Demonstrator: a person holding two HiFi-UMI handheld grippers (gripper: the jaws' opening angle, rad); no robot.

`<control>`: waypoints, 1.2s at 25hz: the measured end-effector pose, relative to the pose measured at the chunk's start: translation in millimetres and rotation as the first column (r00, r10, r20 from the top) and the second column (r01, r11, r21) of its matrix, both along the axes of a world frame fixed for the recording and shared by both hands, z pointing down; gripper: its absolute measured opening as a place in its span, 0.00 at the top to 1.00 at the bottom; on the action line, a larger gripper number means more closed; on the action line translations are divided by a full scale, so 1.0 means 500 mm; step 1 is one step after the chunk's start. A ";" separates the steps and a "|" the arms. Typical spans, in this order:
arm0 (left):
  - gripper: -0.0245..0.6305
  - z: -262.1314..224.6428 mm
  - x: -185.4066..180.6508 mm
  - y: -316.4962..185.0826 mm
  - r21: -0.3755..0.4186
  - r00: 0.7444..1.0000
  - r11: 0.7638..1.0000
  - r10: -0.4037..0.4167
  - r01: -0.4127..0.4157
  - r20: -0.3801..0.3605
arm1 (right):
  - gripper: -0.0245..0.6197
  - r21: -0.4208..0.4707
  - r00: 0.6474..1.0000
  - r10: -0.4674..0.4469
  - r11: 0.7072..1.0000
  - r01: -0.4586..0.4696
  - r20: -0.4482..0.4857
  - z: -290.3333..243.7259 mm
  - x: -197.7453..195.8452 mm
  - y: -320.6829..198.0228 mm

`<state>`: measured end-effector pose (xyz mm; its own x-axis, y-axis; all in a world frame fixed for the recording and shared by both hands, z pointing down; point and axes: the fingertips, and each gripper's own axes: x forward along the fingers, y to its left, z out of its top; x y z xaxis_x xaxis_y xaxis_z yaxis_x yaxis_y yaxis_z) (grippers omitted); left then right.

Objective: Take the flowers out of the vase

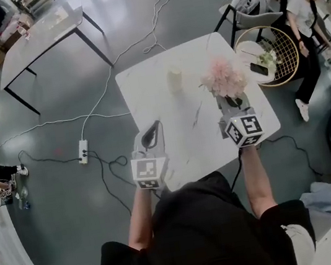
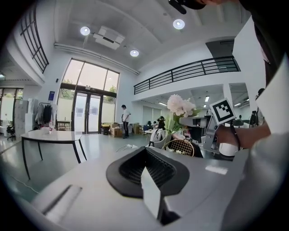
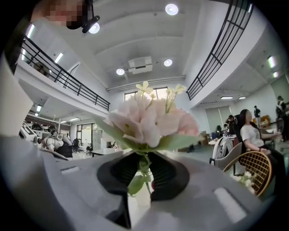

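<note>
Pale pink flowers [image 1: 224, 77] are clamped at the stem by the right tool [image 3: 143, 168], right of the cream cylindrical vase [image 1: 174, 79]; the left tool [image 2: 146, 167] is closed, empty.

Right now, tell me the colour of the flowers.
The flowers are pale pink, clearest in the right gripper view.

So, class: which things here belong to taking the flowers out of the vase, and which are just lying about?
Job in hand: flowers; vase; right gripper, shut on the flowers.
Lying about: power strip; wicker chair; far table.
</note>
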<state>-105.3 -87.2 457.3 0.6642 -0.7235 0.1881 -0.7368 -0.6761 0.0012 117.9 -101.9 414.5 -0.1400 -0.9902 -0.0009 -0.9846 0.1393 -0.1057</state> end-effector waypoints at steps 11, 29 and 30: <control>0.95 -0.006 0.001 0.018 0.012 0.998 0.998 0.064 -0.064 0.002 | 0.84 -0.065 1.000 0.016 0.998 -0.018 -0.023 0.057 -0.052 0.100; 0.95 -0.005 0.020 0.038 0.009 0.995 0.995 0.100 -0.100 0.000 | 0.85 -0.113 1.000 0.014 0.993 -0.013 0.007 0.100 -0.090 0.182; 0.95 -0.003 0.020 0.039 0.010 0.995 0.995 0.098 -0.098 0.000 | 0.85 -0.114 1.000 0.013 0.993 -0.012 0.009 0.103 -0.090 0.184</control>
